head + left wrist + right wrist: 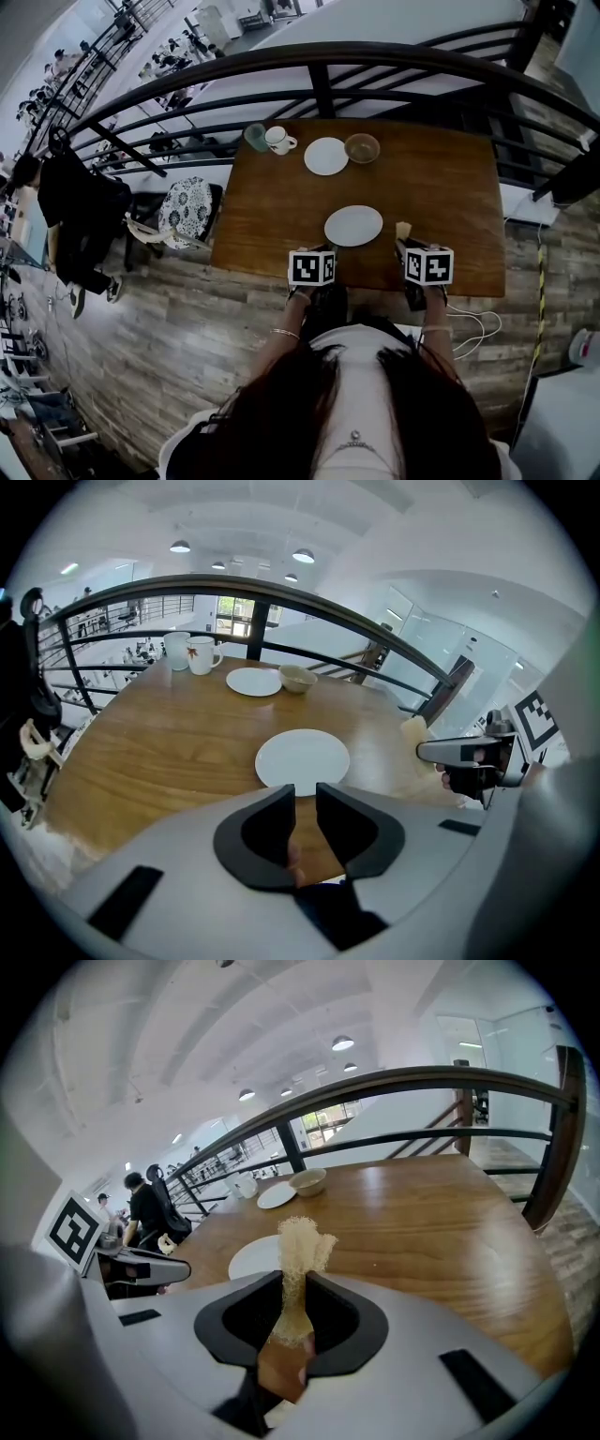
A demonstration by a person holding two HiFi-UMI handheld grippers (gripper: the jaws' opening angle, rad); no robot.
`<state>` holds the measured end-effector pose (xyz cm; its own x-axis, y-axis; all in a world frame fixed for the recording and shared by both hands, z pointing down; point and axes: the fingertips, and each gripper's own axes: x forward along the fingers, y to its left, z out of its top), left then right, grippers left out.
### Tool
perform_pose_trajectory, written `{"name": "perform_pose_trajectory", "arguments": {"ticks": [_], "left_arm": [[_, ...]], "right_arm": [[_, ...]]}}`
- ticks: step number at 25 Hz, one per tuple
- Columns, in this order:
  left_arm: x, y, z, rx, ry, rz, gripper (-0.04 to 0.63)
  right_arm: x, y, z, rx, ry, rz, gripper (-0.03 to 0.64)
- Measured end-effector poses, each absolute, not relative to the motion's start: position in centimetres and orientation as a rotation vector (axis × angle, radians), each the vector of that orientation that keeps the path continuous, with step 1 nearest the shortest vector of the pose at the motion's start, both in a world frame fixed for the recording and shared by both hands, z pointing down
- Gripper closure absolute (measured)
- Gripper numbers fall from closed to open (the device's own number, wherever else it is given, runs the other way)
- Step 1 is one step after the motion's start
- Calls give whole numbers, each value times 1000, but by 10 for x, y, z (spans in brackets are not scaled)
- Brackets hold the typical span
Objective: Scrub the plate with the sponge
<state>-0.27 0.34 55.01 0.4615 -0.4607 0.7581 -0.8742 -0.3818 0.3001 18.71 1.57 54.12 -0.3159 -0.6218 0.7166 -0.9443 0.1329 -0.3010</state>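
Observation:
A white plate (352,226) lies empty near the front edge of the wooden table (441,187). My left gripper (319,249) hovers just in front of the plate's near-left rim. In the left gripper view the plate (302,758) lies right beyond the left gripper (306,799), whose jaws stand a narrow gap apart with nothing between them. My right gripper (295,1283) is shut on a pale yellow sponge (300,1251), squeezed thin and sticking up past the jaws. It sits right of the plate (253,1258); the sponge (403,230) is close to the rim.
At the table's far side stand a second white plate (325,156), a brown bowl (362,148), a white mug (278,140) and a green cup (255,137). A dark curved railing (319,70) runs behind the table. A patterned chair (187,211) is at its left.

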Motion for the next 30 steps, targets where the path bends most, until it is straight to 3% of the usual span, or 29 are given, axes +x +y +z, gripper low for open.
{"name": "perform_pose_trajectory", "arguments": {"ticks": [30], "left_arm": [[16,52,524,2161,-1194,622,566]], "right_arm": [[200,65,510,1612,-2060,632,525]]}}
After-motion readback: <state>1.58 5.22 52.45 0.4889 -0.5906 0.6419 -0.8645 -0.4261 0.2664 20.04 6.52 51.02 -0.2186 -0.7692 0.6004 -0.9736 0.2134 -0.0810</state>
